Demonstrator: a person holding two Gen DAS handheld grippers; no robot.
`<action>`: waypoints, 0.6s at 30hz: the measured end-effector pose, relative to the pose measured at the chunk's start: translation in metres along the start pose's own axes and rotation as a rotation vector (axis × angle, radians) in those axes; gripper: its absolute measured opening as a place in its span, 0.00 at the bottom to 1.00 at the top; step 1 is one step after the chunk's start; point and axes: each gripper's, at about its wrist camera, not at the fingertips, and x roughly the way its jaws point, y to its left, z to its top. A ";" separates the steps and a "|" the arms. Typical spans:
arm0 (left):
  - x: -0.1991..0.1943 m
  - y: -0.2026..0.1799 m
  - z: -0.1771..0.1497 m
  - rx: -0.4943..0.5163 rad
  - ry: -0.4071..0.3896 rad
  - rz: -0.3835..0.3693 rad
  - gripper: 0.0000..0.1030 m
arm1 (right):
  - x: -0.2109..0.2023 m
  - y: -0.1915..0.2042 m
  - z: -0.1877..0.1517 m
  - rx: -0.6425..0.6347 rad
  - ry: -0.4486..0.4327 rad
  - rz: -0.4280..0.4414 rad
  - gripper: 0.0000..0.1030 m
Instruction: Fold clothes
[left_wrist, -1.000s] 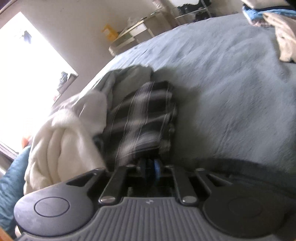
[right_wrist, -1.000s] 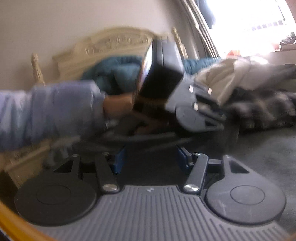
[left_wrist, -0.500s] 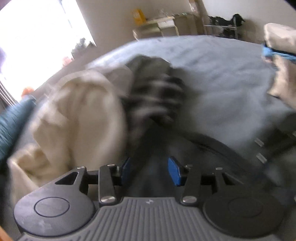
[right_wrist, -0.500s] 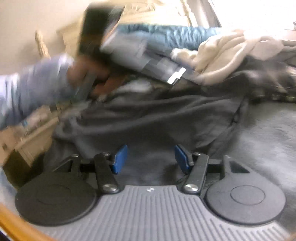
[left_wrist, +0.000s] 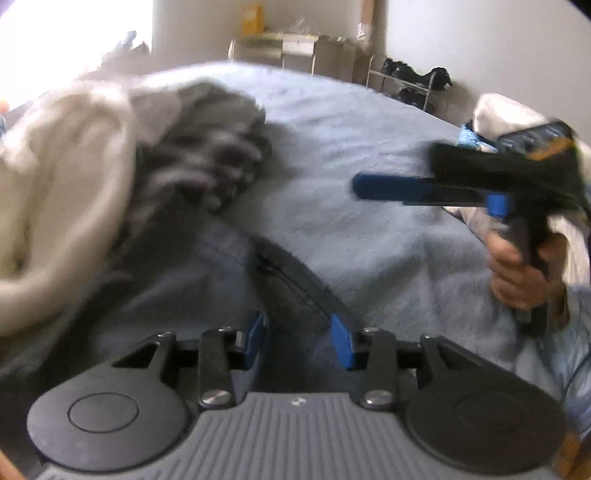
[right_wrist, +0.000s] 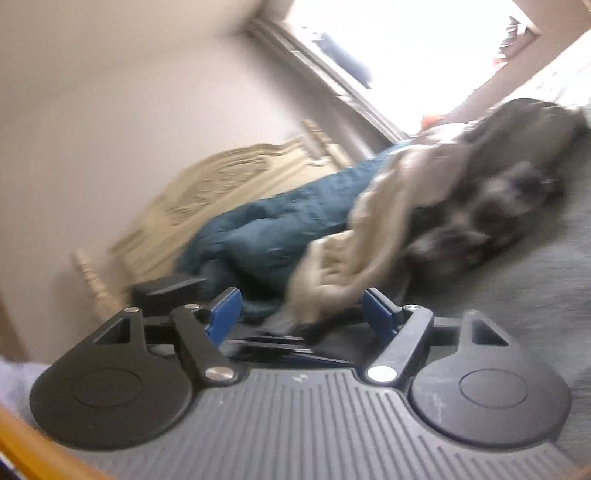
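On the blue-grey bedspread (left_wrist: 369, 122) lies a heap of clothes: a cream garment (left_wrist: 62, 177) and a dark plaid garment (left_wrist: 221, 162). A dark grey garment (left_wrist: 295, 284) with a seamed edge runs up from between the blue fingers of my left gripper (left_wrist: 298, 343). Its jaws are closing, and the pads do not visibly press the cloth. My right gripper (left_wrist: 391, 188) hovers at the right over the bed, held by a hand (left_wrist: 517, 269). In the right wrist view the right gripper (right_wrist: 303, 310) is opening and holds nothing; the cream garment (right_wrist: 351, 236) lies just beyond it.
A teal blanket (right_wrist: 273, 221) and a carved cream headboard (right_wrist: 221, 177) stand behind the heap. Folded clothes (left_wrist: 495, 110) sit at the bed's far right. A pale table (left_wrist: 280, 48) and a shoe rack (left_wrist: 406, 81) line the back wall. A bright window (right_wrist: 406, 48) is beyond.
My left gripper went from shut to apart and rolled level, drawing back from the plaid garment. My right gripper swung off the dark garment, rolled, and its fingers spread wider.
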 end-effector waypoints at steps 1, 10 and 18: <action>-0.006 -0.011 -0.003 0.047 -0.006 0.000 0.40 | 0.002 -0.004 0.000 0.016 0.008 -0.029 0.71; 0.001 -0.094 -0.043 0.261 0.021 0.126 0.04 | 0.022 -0.026 -0.007 0.053 0.055 -0.197 0.71; -0.004 -0.103 -0.037 0.191 -0.050 0.053 0.02 | 0.031 -0.031 -0.005 0.031 0.082 -0.247 0.71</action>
